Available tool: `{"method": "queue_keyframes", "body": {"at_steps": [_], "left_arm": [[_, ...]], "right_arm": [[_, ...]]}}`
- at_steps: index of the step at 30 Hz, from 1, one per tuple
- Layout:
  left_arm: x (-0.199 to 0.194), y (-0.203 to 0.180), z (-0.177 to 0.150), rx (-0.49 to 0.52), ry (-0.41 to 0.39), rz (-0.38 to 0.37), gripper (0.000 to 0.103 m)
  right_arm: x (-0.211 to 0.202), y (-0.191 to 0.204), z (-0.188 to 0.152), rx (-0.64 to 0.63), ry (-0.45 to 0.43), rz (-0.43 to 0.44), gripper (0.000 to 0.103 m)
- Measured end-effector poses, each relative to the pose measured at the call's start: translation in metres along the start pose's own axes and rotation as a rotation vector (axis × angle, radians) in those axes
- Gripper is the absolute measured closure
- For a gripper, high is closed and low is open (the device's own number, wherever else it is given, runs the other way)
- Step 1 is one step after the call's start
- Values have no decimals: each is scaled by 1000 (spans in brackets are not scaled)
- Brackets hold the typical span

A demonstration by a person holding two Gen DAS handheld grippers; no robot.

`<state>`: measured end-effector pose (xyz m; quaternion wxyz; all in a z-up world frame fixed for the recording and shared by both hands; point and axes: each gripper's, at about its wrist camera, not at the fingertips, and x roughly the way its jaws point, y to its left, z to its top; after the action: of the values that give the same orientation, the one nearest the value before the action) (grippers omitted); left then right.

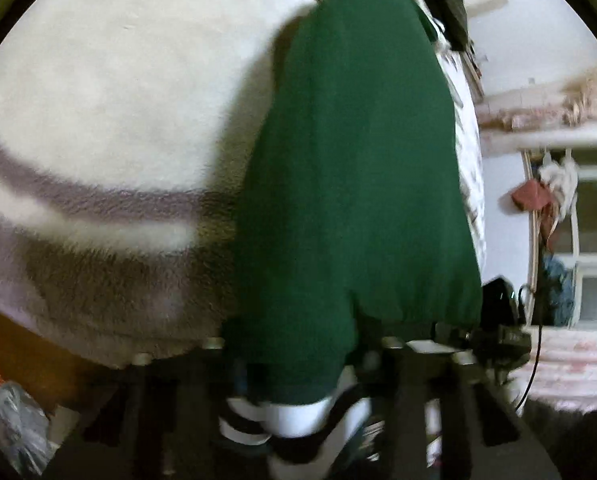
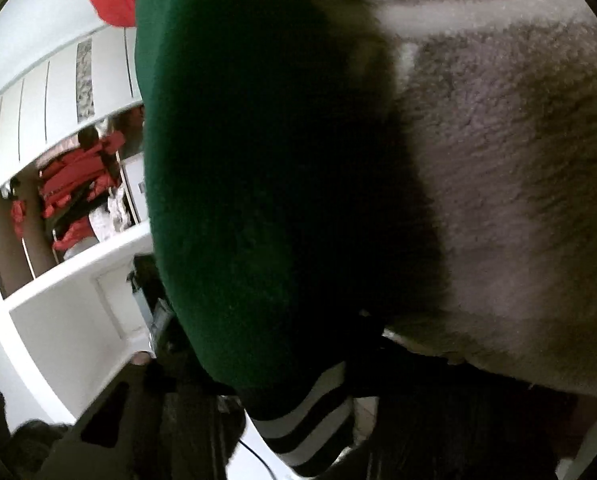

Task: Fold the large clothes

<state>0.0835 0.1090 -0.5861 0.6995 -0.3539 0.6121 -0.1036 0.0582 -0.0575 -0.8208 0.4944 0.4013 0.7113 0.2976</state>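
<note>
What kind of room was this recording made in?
Probably a bedroom at home: a fleecy blanket under the green garment, a window, and a white wardrobe with red clothes inside.

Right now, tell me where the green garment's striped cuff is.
Left wrist view: striped cuff sits bottom centre under the green garment, right of the fluffy blanket.

No words, labels or numbers can be read here. The green top (image 1: 350,184) has black and white stripes on its cuff (image 2: 306,420) — only stripes, no letters. A small dark mark sits on a white door (image 2: 136,184) — too blurry to read.
</note>
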Motion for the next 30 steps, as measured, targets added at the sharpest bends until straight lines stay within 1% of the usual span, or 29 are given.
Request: {"method": "queue_keyframes", "body": {"at_steps": [2, 5, 6, 7, 8, 9, 11, 12, 14, 15, 17, 18, 19, 20, 21, 22, 23, 24, 25, 26, 27, 28, 29, 30], "left_arm": [[-12, -7, 0, -21, -16, -18, 82], [-35, -28, 5, -44, -53, -83, 83], [-43, -35, 8, -51, -69, -117, 83], [-56, -41, 14, -62, -94, -151, 84], [-68, -46, 23, -71, -117, -192, 84], [-73, -50, 28, -71, -134, -217, 84], [-88, -73, 56, -61, -190, -281, 84], [-90, -82, 70, -54, -205, -313, 84], [-92, -103, 103, -16, -252, -339, 84], [-92, -116, 129, 24, -278, -339, 84], [-91, -127, 162, 59, -311, -335, 84], [-86, -134, 186, 83, -328, -326, 84], [-79, -143, 210, 112, -350, -287, 84], [-67, -154, 236, 152, -362, -245, 83], [-57, -160, 248, 179, -361, -220, 83], [-42, -165, 272, 202, -367, -173, 83], [-24, -168, 300, 207, -358, -149, 83], [-16, -163, 312, 205, -341, -142, 83], [0, -159, 332, 191, -318, -124, 83], [16, -154, 351, 172, -294, -109, 82], [32, -146, 369, 145, -261, -102, 82], [54, -136, 392, 104, -211, -80, 82], [62, -131, 398, 77, -186, -71, 82], [74, -122, 409, 34, -142, -67, 82]], "right_arm": [[-5, 6, -8, 18, -14, 42, 79], [-20, 24, -22, 41, -41, 105, 81], [-25, 35, -26, 46, -54, 121, 82], [-39, 36, -31, 49, -60, 135, 82], [-45, 46, -32, 51, -71, 153, 82], [-53, 58, -31, 44, -83, 168, 83], [-72, 78, -26, 28, -105, 199, 83], [-81, 93, -21, 16, -120, 217, 83], [-100, 119, -4, 2, -148, 253, 83], [-115, 133, 11, -3, -166, 276, 83], [-130, 162, 44, -24, -206, 303, 83], [-152, 166, 62, -36, -220, 306, 83], [-165, 179, 87, -60, -246, 296, 83], [-162, 198, 113, -69, -268, 288, 83], [-165, 210, 140, -75, -282, 283, 83], [-169, 223, 168, -86, -305, 256, 83], [-175, 231, 193, -87, -327, 235, 83], [-172, 242, 221, -82, -339, 220, 83], [-172, 247, 254, -68, -348, 195, 83], [-176, 247, 277, -52, -358, 175, 83], [-175, 246, 307, -18, -359, 163, 83], [-172, 242, 335, 20, -352, 153, 83], [-171, 237, 356, 49, -351, 137, 82], [-166, 232, 380, 75, -343, 115, 79]]}}
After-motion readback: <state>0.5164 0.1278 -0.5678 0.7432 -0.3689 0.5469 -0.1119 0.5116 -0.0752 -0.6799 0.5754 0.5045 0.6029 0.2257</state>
